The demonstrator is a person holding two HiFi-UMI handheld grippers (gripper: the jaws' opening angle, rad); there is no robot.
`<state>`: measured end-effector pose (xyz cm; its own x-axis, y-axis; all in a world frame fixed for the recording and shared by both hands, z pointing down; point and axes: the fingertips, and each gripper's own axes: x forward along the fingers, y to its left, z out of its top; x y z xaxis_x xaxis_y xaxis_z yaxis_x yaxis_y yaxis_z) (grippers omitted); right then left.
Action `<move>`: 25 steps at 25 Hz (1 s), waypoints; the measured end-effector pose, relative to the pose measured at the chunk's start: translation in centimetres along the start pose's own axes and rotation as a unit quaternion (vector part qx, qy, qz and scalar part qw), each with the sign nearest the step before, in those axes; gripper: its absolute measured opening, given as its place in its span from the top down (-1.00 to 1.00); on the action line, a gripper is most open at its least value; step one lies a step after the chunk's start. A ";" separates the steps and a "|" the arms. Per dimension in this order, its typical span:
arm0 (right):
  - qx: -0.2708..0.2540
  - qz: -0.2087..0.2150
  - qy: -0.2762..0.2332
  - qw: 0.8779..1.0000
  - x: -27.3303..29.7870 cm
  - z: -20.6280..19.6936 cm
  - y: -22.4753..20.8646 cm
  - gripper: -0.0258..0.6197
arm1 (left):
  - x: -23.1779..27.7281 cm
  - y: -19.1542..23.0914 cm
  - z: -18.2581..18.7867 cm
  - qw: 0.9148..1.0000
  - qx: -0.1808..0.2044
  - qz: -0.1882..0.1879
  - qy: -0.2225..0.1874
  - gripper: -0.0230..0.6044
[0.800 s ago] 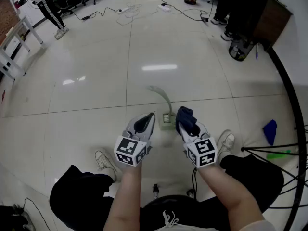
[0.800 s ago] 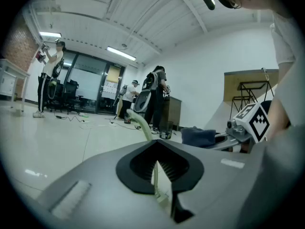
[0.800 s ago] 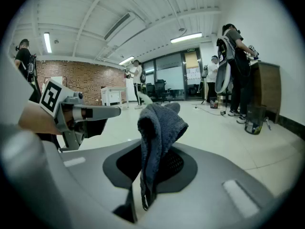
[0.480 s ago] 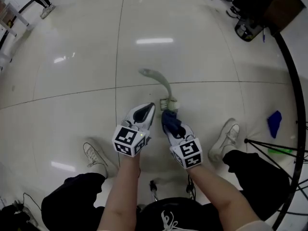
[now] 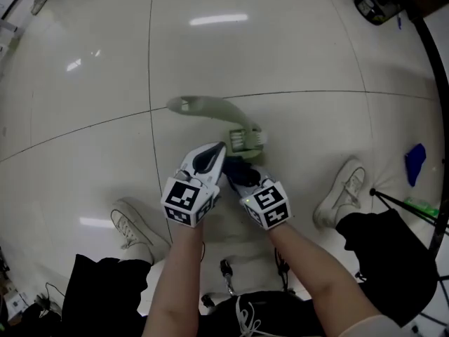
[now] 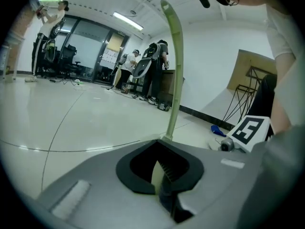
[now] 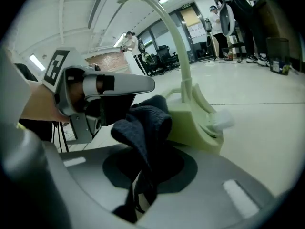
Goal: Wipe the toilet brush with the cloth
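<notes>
Clamping the dark cloth (image 7: 143,123) tight in the right tool (image 7: 143,180), just beside the pale green toilet brush (image 7: 190,111), low over the floor (image 5: 105,62). Catching in the left gripper view what the head view is hiding: left tool (image 6: 163,170) closed, probably pinching the brush's head end.

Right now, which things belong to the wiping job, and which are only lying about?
Job: toilet brush; dark cloth, in the right tool; left tool.
Lying about: blue item on the floor; black bin.
</notes>
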<state>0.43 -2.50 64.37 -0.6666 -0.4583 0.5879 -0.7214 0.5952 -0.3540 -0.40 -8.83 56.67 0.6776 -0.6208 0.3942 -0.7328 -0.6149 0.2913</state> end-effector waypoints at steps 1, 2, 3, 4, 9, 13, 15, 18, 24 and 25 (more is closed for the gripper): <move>0.012 0.001 0.000 1.000 0.2 -0.1 -0.3 0.73 | 0.3 -0.1 -0.3 1.000 -0.002 -0.003 0.003 0.91; 0.023 0.001 -0.001 1.000 0.4 -0.1 -0.7 0.73 | 0.6 -0.1 -0.4 1.000 -0.003 -0.005 0.005 0.91; 0.033 0.001 -0.002 0.999 0.4 -0.1 -1.1 0.73 | 0.9 -0.2 -0.5 1.000 0.000 -0.007 0.006 0.91; 0.041 0.001 -0.002 0.999 0.4 -0.1 -1.5 0.73 | 1.1 -0.3 -0.5 1.000 0.005 -0.006 0.005 0.91; 0.103 -0.013 -0.002 0.995 -0.2 -1.1 -3.2 0.72 | 1.2 -0.2 -0.5 1.000 0.007 0.004 -0.004 0.91; 0.151 -0.033 -0.002 0.988 -1.2 -2.0 -4.8 0.72 | 1.0 -0.3 -0.8 1.000 0.010 0.011 0.000 0.91; 0.169 -0.049 0.000 0.984 -1.9 -2.5 -6.1 0.72 | 1.0 -0.3 -0.8 1.000 0.017 0.017 0.003 0.91; 0.173 -0.069 0.007 0.982 -3.2 -3.1 -7.6 0.72 | 1.1 -0.1 -0.9 0.999 0.016 0.031 0.009 0.91; 0.204 -0.147 -0.009 0.968 -6.7 -3.9 -13.1 0.72 | 0.9 -1.0 0.0 0.999 0.011 0.041 -0.010 0.91; 0.213 -0.150 -0.014 0.965 -6.9 -3.6 -14.2 0.72 | 1.0 -1.1 0.0 0.999 0.007 0.040 -0.011 0.91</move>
<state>15.97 -5.41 67.93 -0.4154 -0.5897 0.6926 -0.8908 0.1094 -0.4410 1.11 -8.81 56.72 0.6176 -0.6795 0.3960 -0.7843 -0.5692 0.2467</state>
